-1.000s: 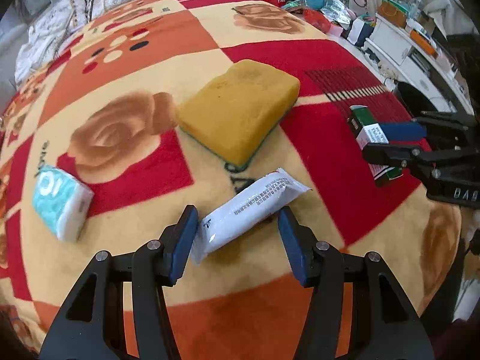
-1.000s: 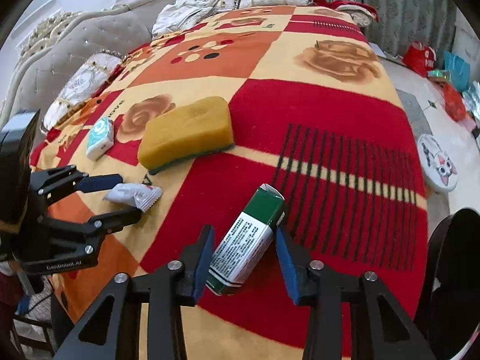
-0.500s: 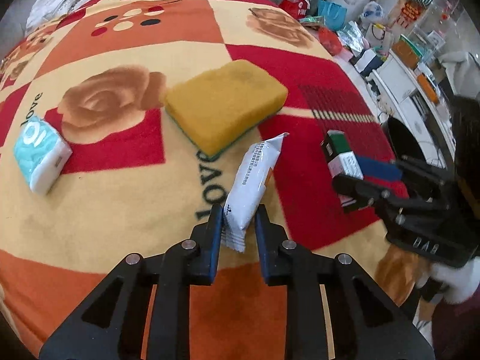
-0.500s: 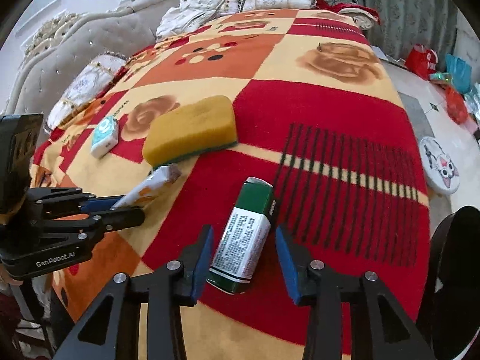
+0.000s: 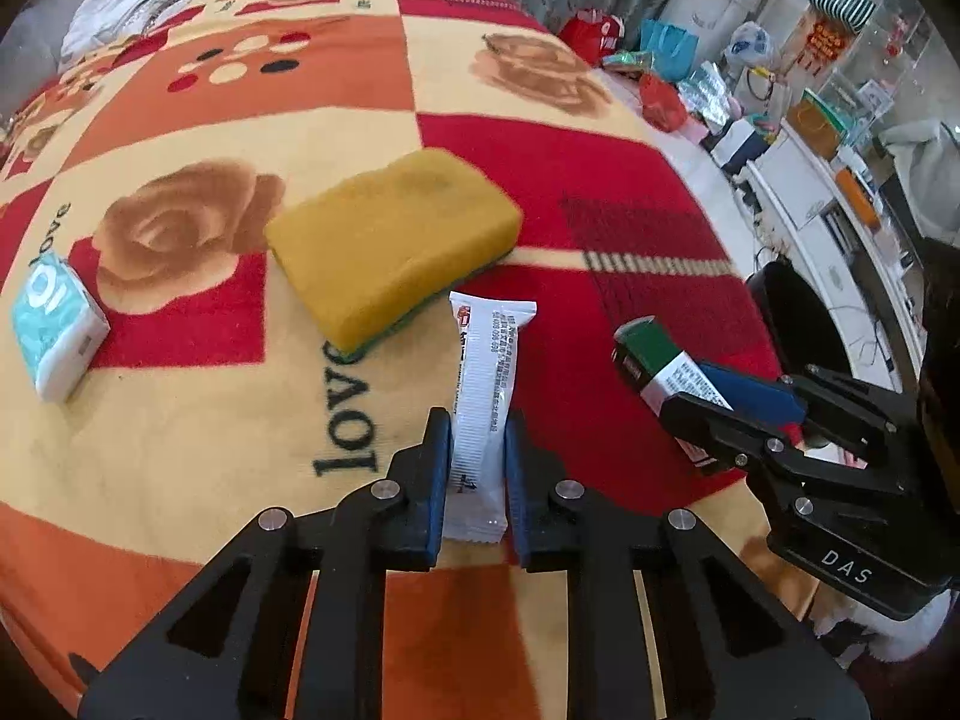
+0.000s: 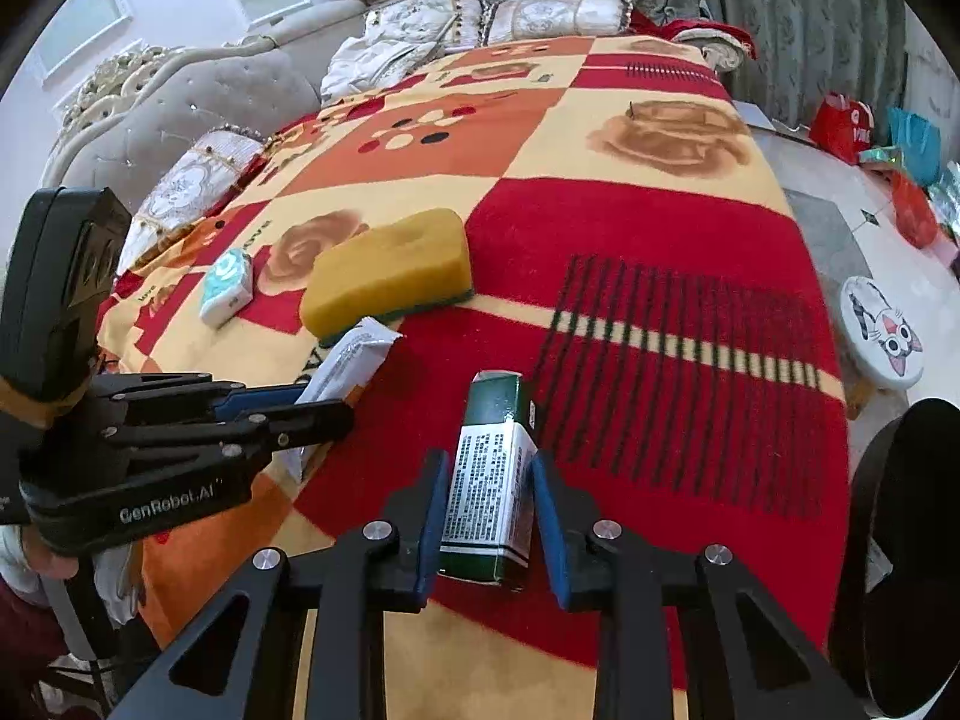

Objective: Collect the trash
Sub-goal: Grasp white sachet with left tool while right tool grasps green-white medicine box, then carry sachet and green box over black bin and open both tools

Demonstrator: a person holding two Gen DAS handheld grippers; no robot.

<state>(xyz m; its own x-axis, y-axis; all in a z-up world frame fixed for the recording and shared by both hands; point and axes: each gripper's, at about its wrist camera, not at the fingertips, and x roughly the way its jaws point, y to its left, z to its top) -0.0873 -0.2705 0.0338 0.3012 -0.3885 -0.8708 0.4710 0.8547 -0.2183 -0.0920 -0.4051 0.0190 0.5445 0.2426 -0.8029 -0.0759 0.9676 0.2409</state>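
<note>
A: What is the biggest thing here?

B: The red, orange and cream fleece blanket (image 5: 180, 420) spread over the bed. On it lies the thick yellow sponge block with a green underside (image 5: 390, 246), which I take as landmark.

A: And the trash?

B: The green and white cardboard box (image 6: 489, 474) is in front of the sponge and off to its right, raised at its far end. The right tool (image 6: 489, 516) has just been closing on it, and its blue pads press the box's two long sides. The white plastic sachet with small print (image 5: 483, 414) is just in front of the sponge, its far end nearly at the sponge's edge. The left tool (image 5: 477, 480) has also just been closing; its jaws pinch the sachet's lower half.

A: Anything smaller?

B: A small teal and white tissue pack (image 5: 54, 324) lies well to the left of the sponge.
</note>
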